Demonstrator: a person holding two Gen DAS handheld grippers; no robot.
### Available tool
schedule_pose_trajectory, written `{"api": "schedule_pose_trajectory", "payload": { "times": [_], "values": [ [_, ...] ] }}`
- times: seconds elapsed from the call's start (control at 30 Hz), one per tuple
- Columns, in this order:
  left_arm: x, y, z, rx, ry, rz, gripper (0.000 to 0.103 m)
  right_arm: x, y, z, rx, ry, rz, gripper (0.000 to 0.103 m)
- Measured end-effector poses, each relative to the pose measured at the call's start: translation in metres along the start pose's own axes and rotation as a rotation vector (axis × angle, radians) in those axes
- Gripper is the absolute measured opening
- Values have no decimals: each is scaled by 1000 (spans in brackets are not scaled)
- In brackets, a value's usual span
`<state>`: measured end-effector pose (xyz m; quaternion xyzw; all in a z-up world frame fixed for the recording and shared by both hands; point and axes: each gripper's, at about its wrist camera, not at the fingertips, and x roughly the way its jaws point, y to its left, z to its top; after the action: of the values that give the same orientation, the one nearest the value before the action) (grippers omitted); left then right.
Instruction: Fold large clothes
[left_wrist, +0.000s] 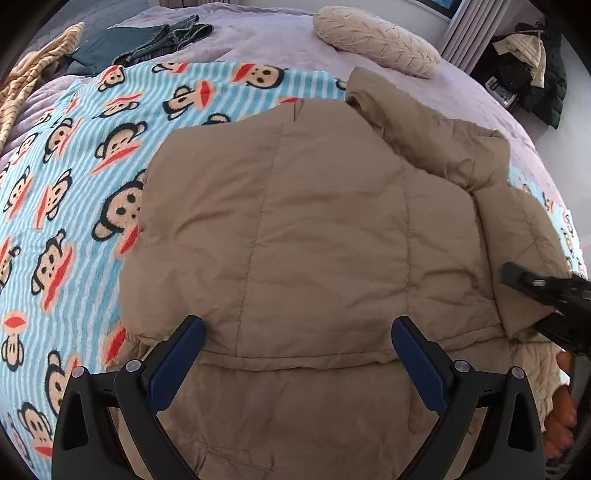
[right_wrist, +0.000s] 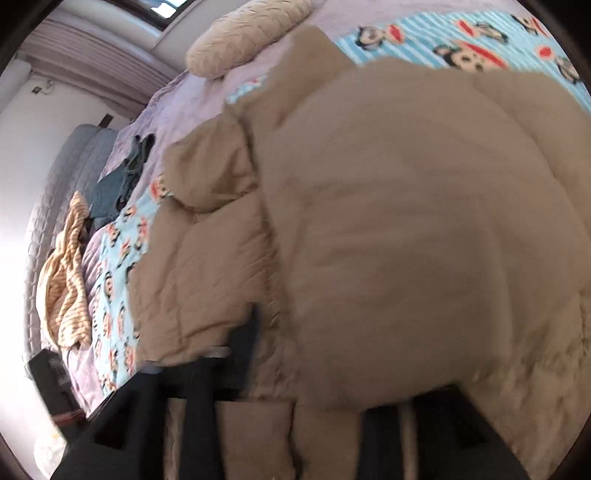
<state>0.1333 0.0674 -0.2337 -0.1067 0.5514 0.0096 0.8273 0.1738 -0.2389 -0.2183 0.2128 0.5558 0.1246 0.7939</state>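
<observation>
Blurred tan puffer jacket (right_wrist: 388, 221) on monkey-print blanket (right_wrist: 461, 33), cream pillow (right_wrist: 243, 33) beyond, striped garment (right_wrist: 66, 295) left

A tan quilted puffer jacket (left_wrist: 314, 229) lies flat and spread wide on the bed's near side, one sleeve folded across its right edge.

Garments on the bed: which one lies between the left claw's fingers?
The tan puffer jacket; the jeans and the striped garment lie far off.
</observation>
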Motion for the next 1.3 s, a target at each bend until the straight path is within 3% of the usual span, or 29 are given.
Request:
{"api": "schedule_pose_trajectory", "payload": {
  "times": [0.1, 0.23, 0.27, 0.33, 0.43, 0.57, 0.67, 0.7, 0.73, 0.8, 0.83, 1.0, 1.13, 1.23, 1.27, 1.3],
  "values": [
    [-8, 3, 6, -17, -11, -40, 101, -33, -8, -7, 25, -32, 2, 69],
    [-16, 7, 11, -20, -30, -66, 101, -60, -38, 3, 150, -110, -26, 67],
    [-19, 9, 13, -22, -36, -68, 101, -61, -45, 8, 183, -125, -18, 63],
    [-22, 12, 13, -31, -41, -75, 101, -56, -51, 16, 228, -126, -9, 22],
    [-29, 20, 13, -46, -48, -90, 101, -51, -25, 24, 155, -148, -26, 14],
    [-41, 34, 14, -70, -76, -105, 101, -30, 46, 13, -91, -111, 0, 14],
    [-45, 46, 15, -103, -88, -88, 101, -6, 89, -8, -244, -46, -49, 20],
    [-45, 50, 15, -116, -86, -87, 101, 3, 97, -16, -275, -10, -71, 31],
    [-44, 54, 15, -130, -81, -90, 101, 8, 100, -23, -288, 19, -69, 49],
    [-43, 59, 14, -163, -67, -116, 101, 10, 97, -38, -278, 72, -23, 61],
    [-42, 59, 14, -166, -65, -129, 101, 8, 93, -42, -271, 92, -6, 61],
    [-36, 41, 17, -170, -45, -269, 101, -24, 36, -46, -171, 122, -47, 61],
    [-15, 10, 22, -134, 14, -365, 101, -69, -56, -34, 84, 67, -80, 61],
    [9, -12, 25, -99, 66, -359, 100, -98, -115, -29, 280, -21, -78, 61],
    [13, -16, 26, -90, 73, -358, 94, -108, -133, -27, 343, -62, -66, 61],
    [19, -23, 28, -68, 80, -348, 68, -114, -146, -25, 387, -90, -58, 61]
  ]
}}
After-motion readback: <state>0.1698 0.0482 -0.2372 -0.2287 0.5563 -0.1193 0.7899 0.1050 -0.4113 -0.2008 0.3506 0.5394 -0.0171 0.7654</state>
